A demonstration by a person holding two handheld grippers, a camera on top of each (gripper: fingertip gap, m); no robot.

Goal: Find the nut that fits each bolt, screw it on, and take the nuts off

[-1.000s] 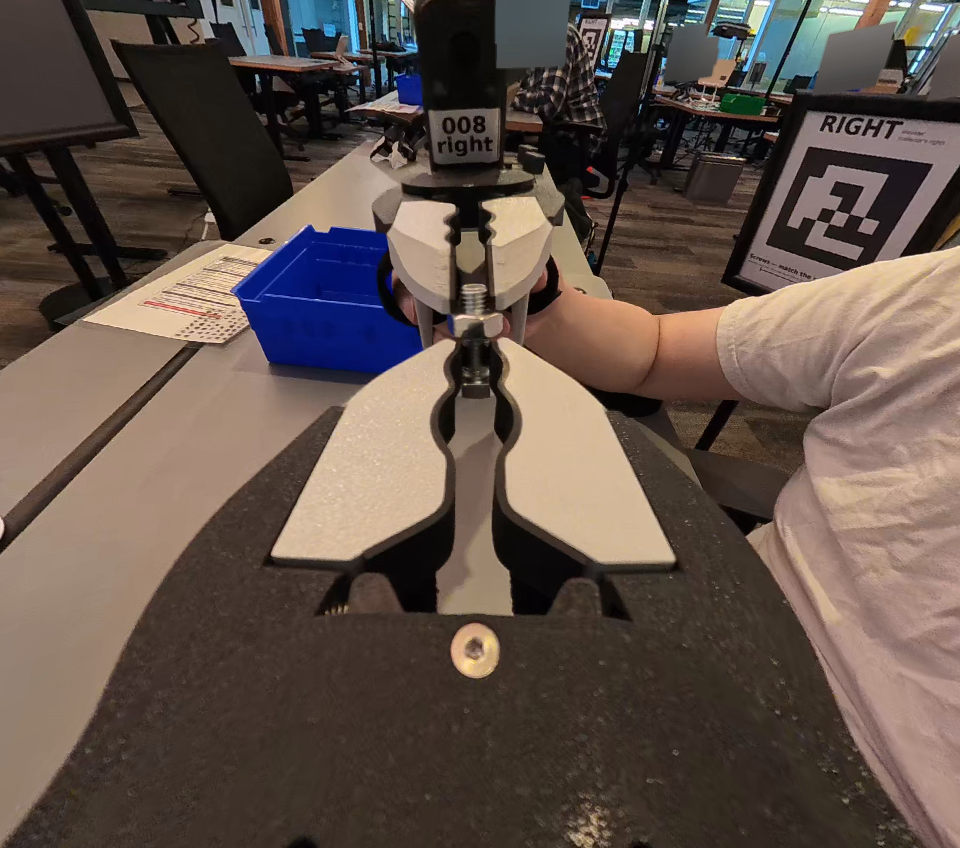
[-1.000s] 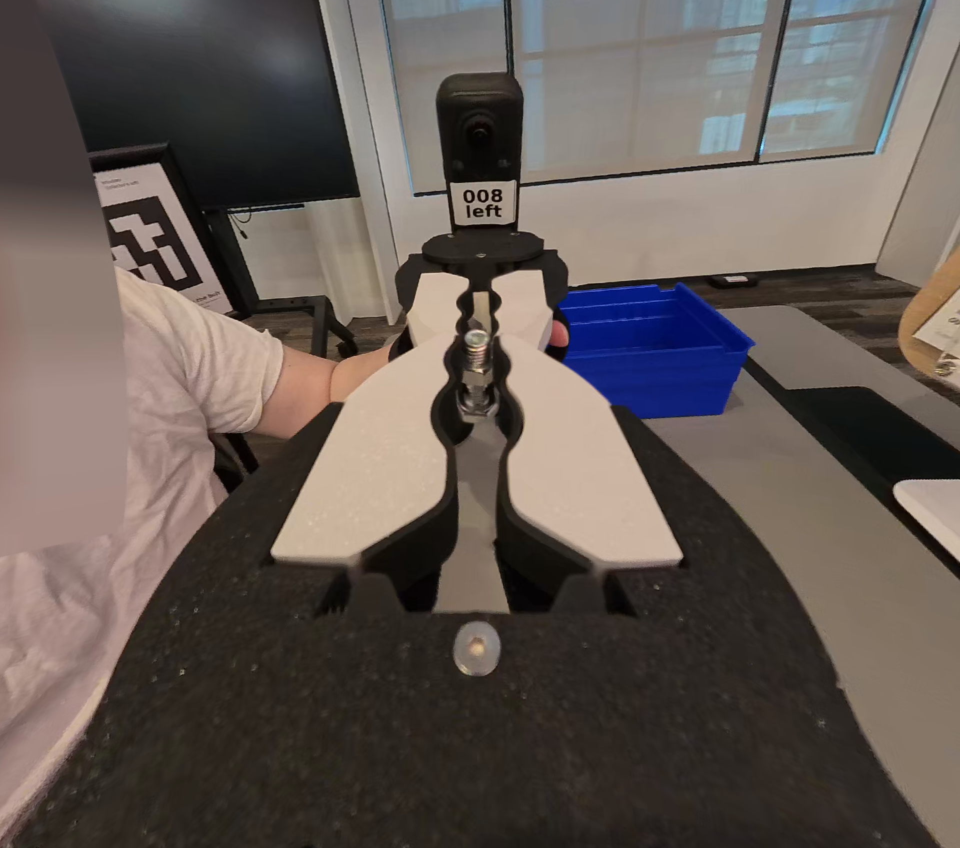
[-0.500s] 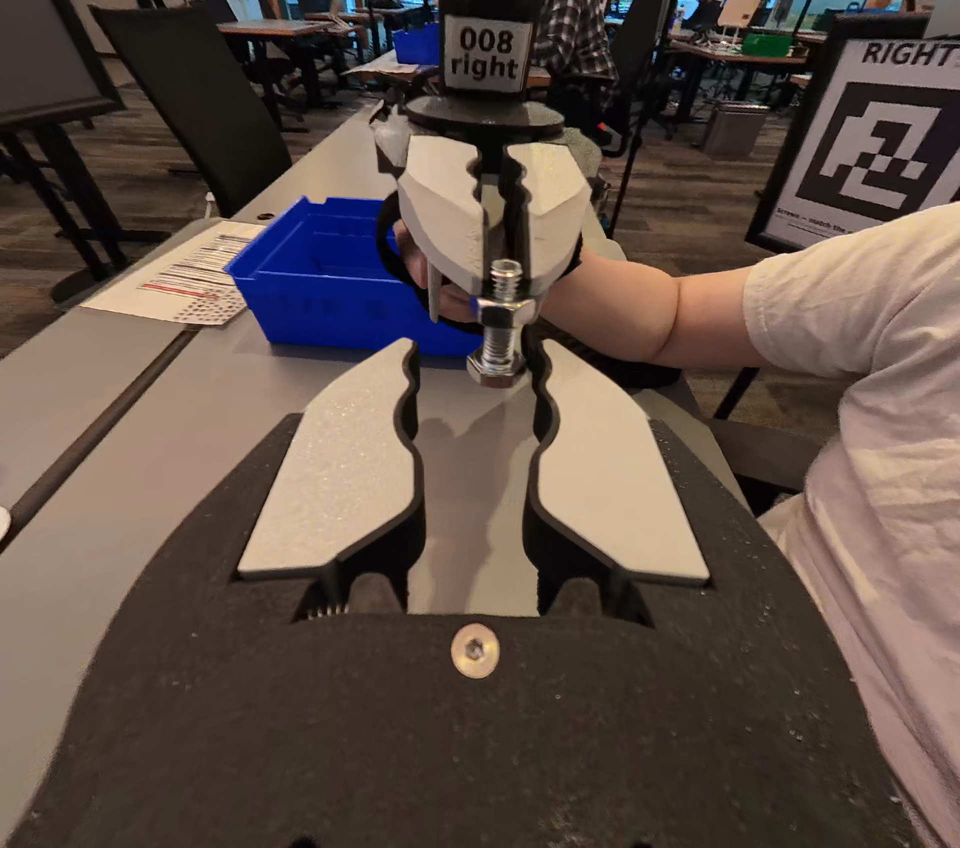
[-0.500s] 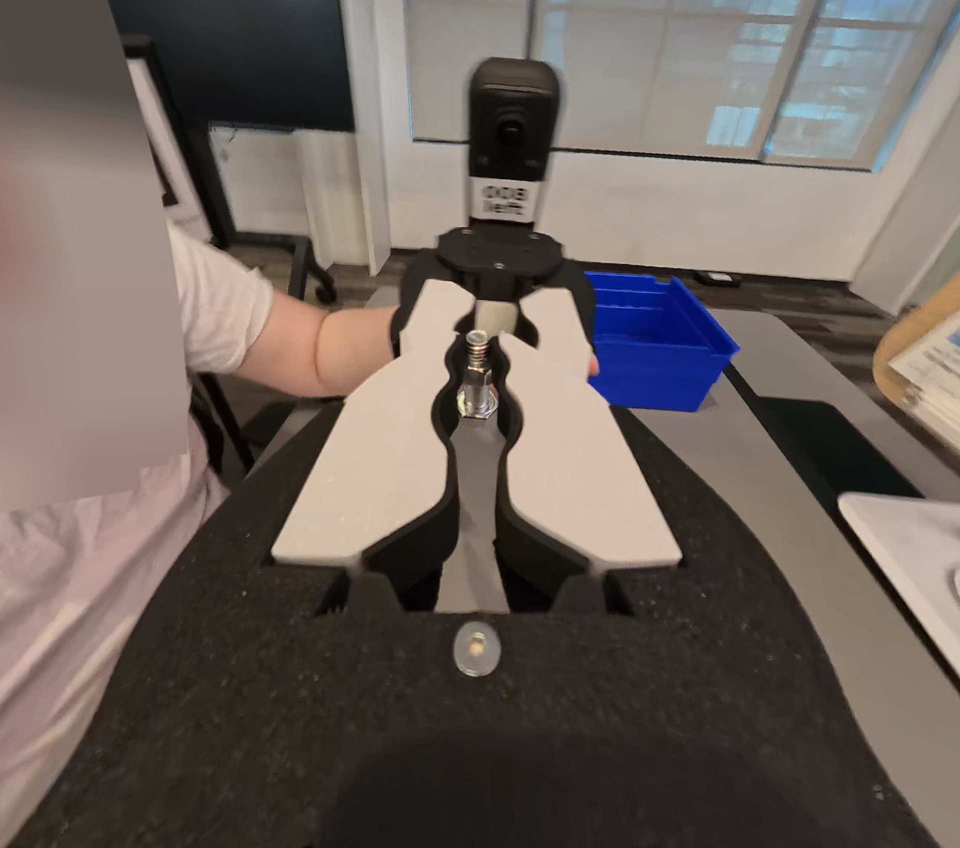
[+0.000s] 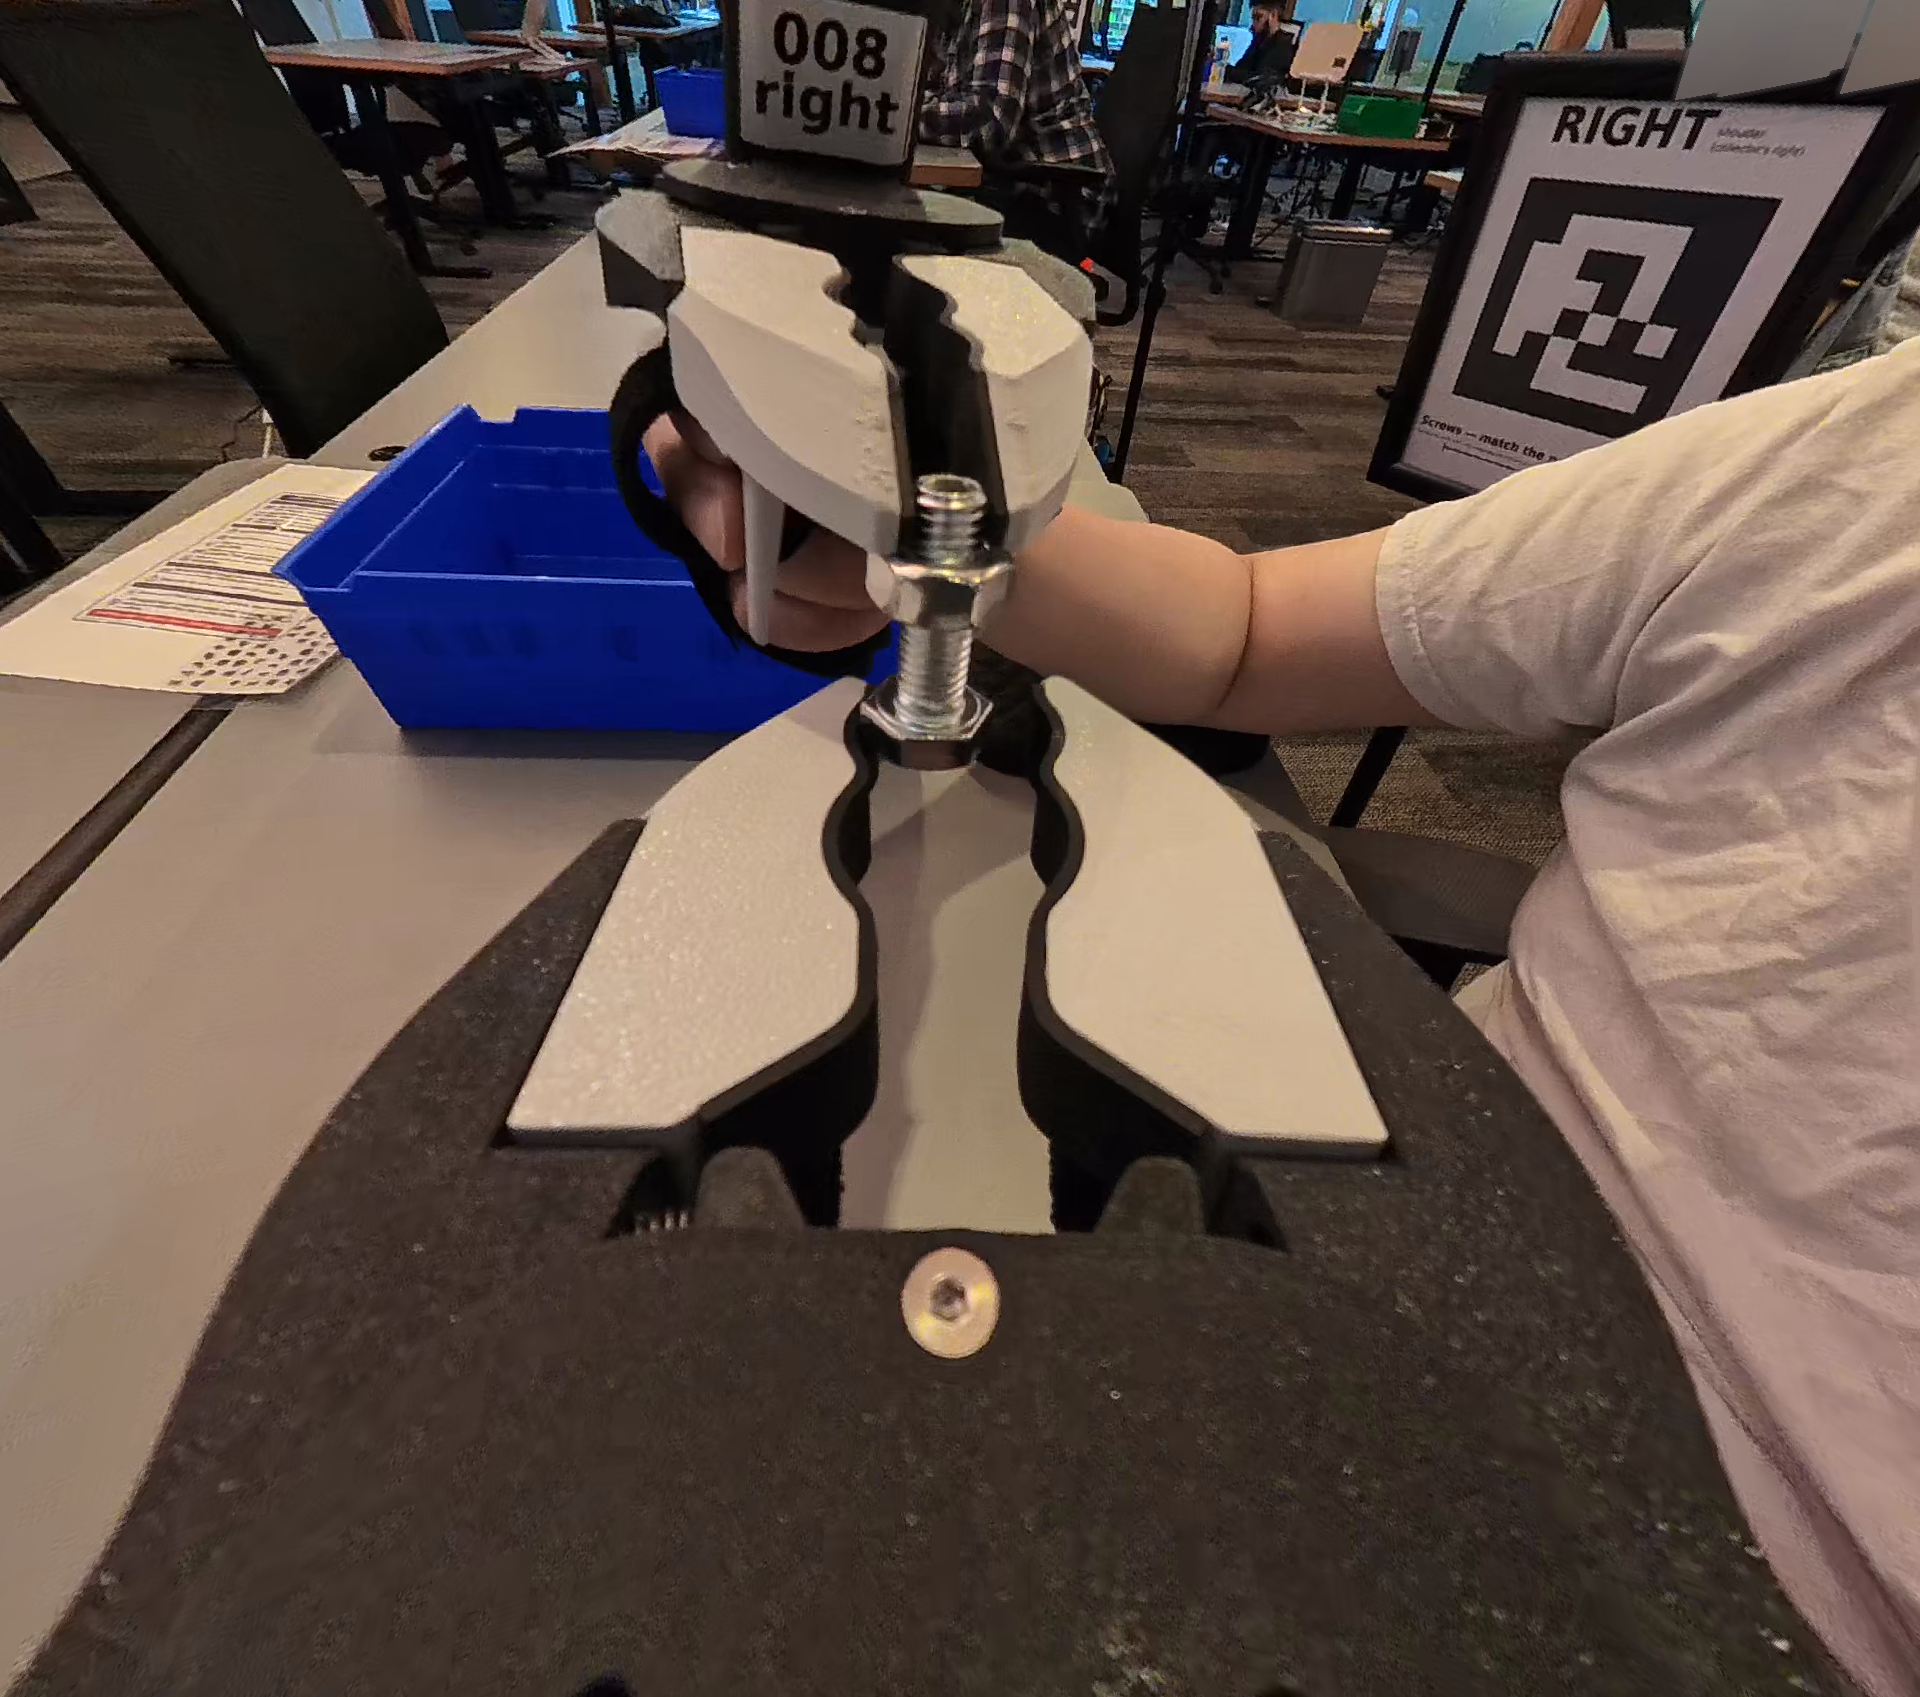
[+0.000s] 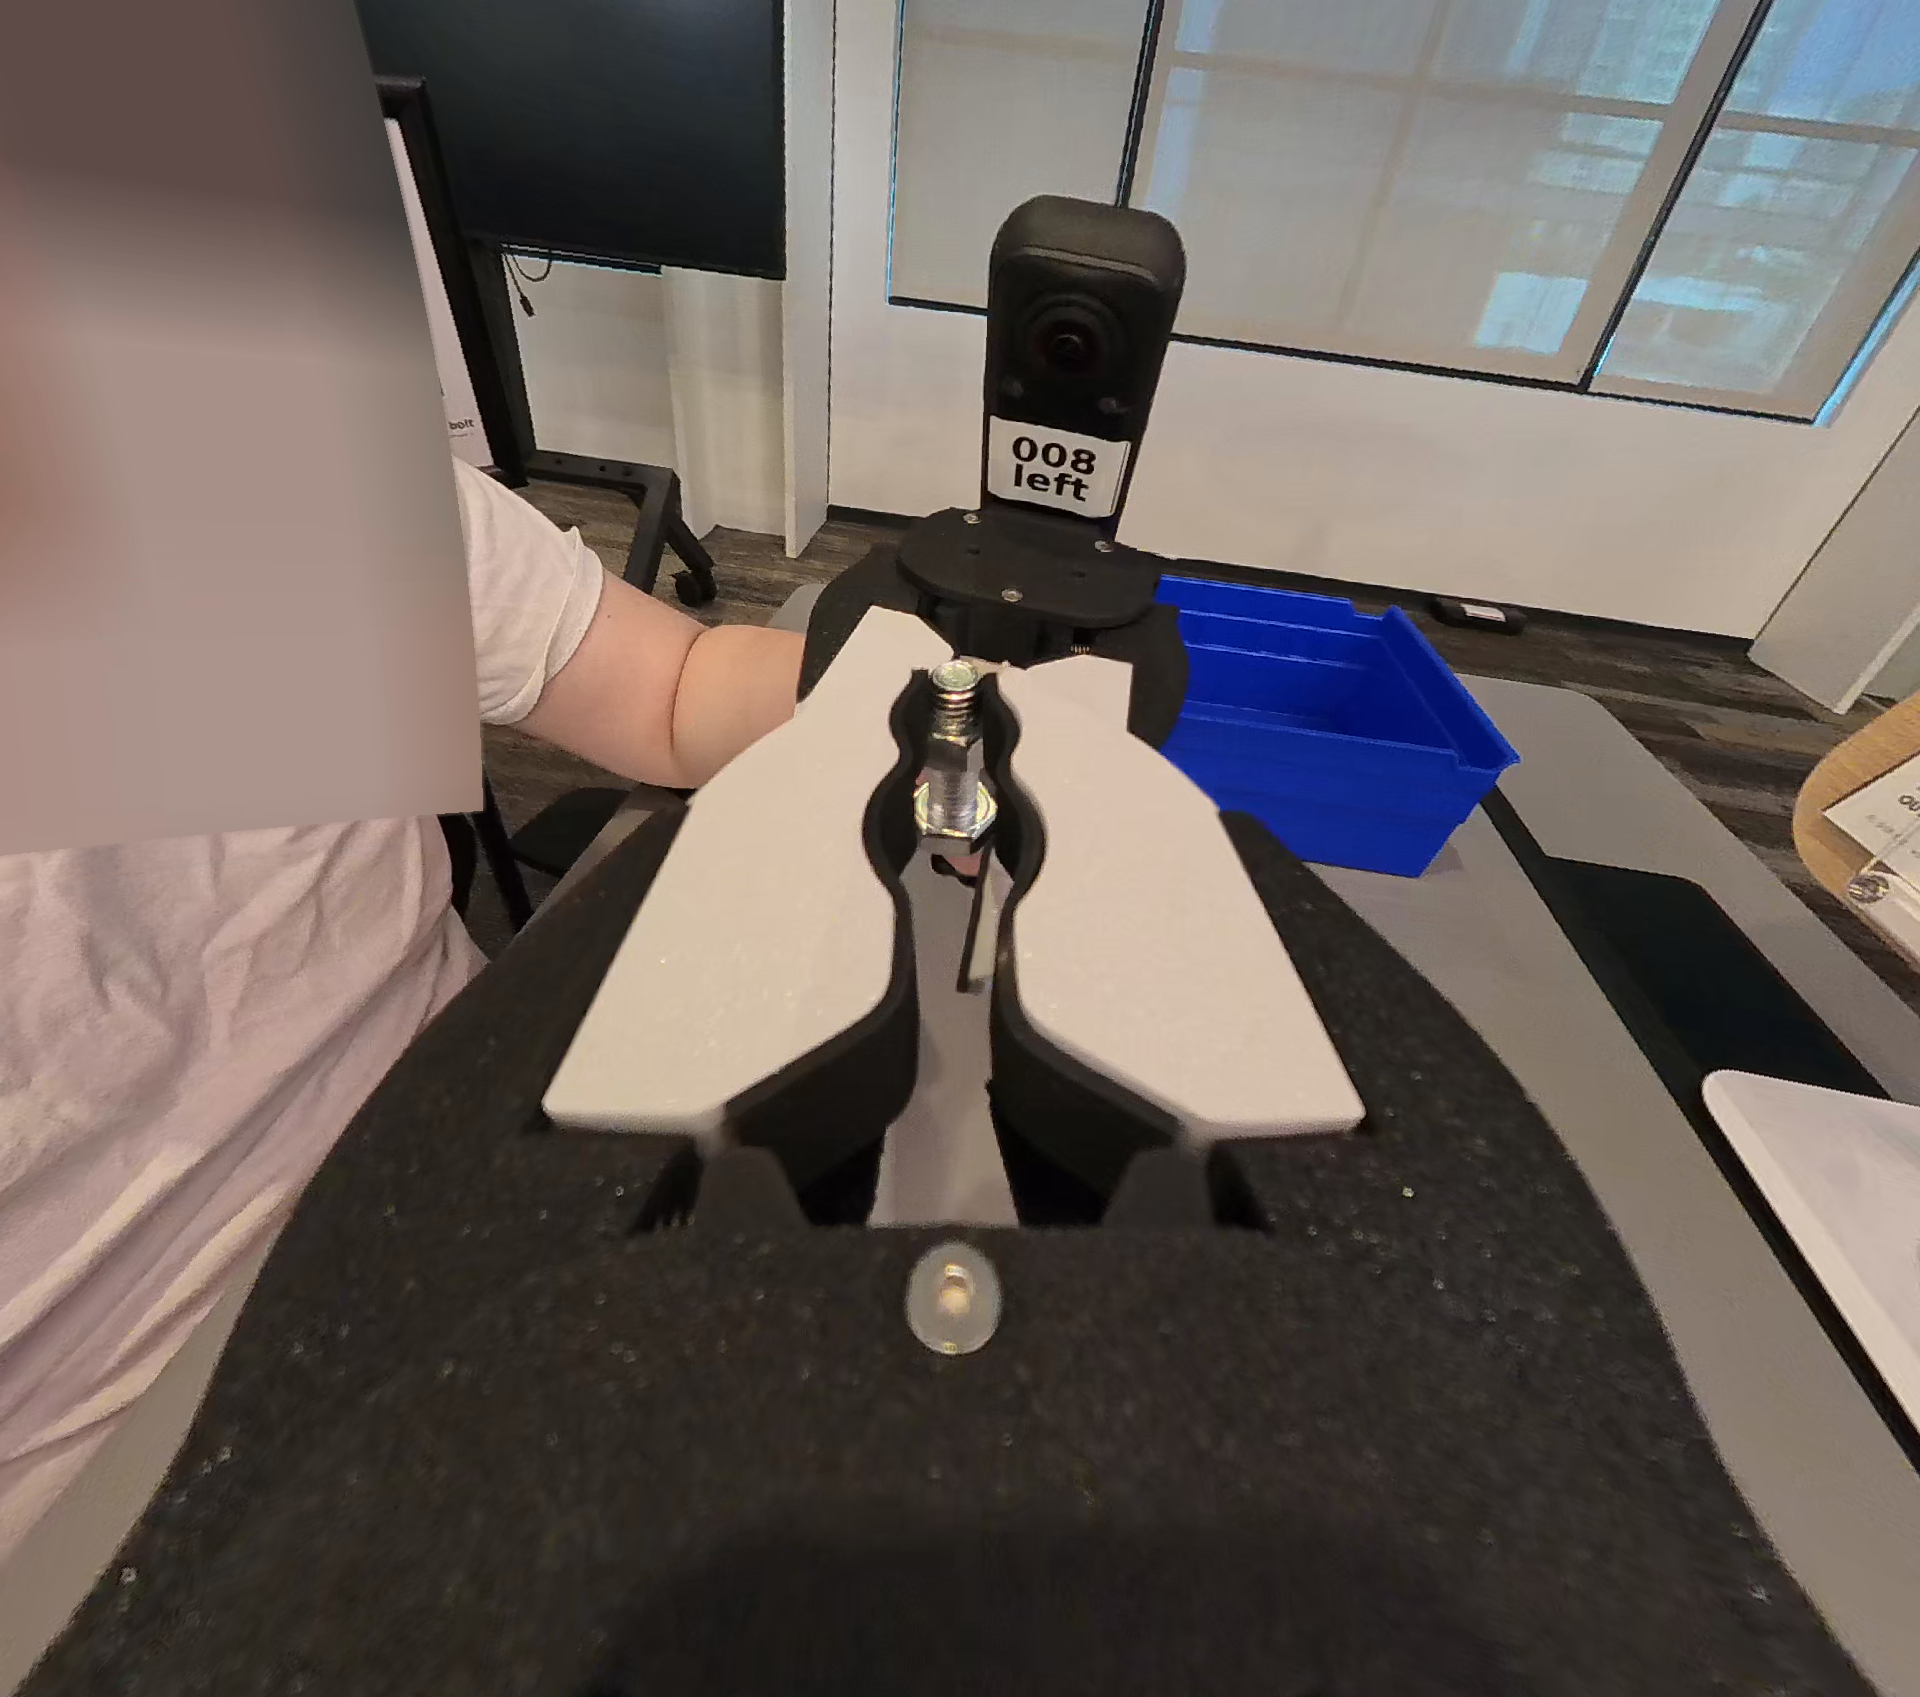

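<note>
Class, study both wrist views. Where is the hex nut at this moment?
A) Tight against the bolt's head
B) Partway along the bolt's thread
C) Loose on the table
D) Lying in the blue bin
B: the hex nut sits partway along the bolt, clamped by the right gripper. Bare thread shows between the nut and the head, and more thread pokes out past the nut.

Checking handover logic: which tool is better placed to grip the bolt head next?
Left. The left tool stands open with the bolt head between its tips, so it likely only needs to close. The right tool is occupied, shut on the nut.
</note>
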